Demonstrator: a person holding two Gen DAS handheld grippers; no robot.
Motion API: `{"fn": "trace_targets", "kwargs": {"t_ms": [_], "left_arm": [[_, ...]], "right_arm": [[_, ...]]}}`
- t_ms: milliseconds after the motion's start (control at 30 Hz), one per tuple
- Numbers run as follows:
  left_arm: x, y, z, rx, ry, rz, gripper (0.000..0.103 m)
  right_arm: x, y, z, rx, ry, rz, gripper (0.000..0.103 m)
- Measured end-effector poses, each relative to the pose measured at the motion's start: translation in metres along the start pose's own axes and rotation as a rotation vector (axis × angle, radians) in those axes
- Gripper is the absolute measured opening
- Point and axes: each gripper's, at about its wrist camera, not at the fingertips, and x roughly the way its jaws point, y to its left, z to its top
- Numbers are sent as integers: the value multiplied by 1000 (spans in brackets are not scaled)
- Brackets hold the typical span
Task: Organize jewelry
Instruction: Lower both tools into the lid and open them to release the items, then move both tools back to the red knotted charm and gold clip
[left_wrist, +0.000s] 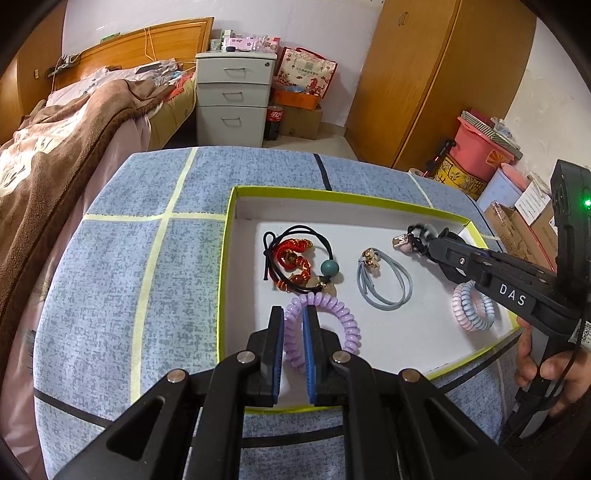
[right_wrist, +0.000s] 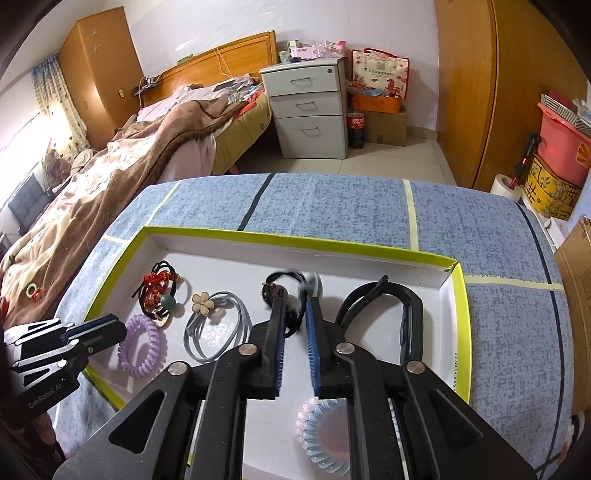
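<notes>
Left gripper (left_wrist: 293, 314), angled down, pinches the purple coil tie (left_wrist: 325, 325) inside the box (left_wrist: 332, 195); right gripper (right_wrist: 295, 295), tilted alike, seemingly holds a blurred black band (right_wrist: 280, 280) beyond it.

Right tongs (right_wrist: 293, 295) over white tray (right_wrist: 458, 317) with yellow-green rim, on blue-clothed desk (right_wrist: 332, 206). Blue pads apart; black hair tie with blurred grey bead (right_wrist: 286, 284) at their tips, contact unclear. Grey tie with flower (right_wrist: 218, 325), purple coil (right_wrist: 142, 349), pink-blue coil (right_wrist: 323, 439) lie in tray. Left tongs (right_wrist: 110, 326) at purple coil.
</notes>
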Motion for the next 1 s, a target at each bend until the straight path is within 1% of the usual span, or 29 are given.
{"fn": "trace_targets", "kwargs": {"t_ms": [67, 100, 133, 167, 233, 300, 367, 400, 567, 633, 767, 900, 1000], "left_arm": [[-2, -1, 0, 1, -6, -7, 14], [-2, -1, 0, 2, -6, -8, 18], [-2, -1, 0, 1, -6, -6, 21], [-3, -1, 0, 1, -7, -4, 21], [-3, -1, -1, 1, -6, -6, 21], [-4, -2, -1, 1, -7, -3, 22], [-5, -3, -2, 3, -11, -7, 26], [-7, -3, -2, 3, -14, -7, 30], [-13, -6, -1, 5, -27, -7, 34], [-17, -7, -2, 2, -35, -7, 39], [-27, -10, -4, 5, -52, -3, 40], [-38, -14, -9, 9, -71, 3, 45], [-46, -17, -13, 19, -76, -2, 46]], "right_arm": [[0, 1, 0, -7, -2, 1, 14], [-1, 1, 0, -10, -5, -1, 16], [-2, 1, 0, -13, -6, -2, 21], [-2, 2, -1, -15, -7, -4, 28], [-4, 3, -1, -18, -13, 0, 32], [-5, 3, -1, -17, -12, 1, 32], [-5, 3, -1, -17, -13, -1, 32], [-6, 3, -2, -14, -14, -2, 32], [-14, 3, -3, -13, -29, 0, 32], [-19, 4, -5, -10, -37, 1, 32], [-33, 10, -10, -11, -63, 19, 32], [-47, 17, -17, -19, -79, 27, 32], [-55, 21, -22, -20, -90, 37, 32]]}}
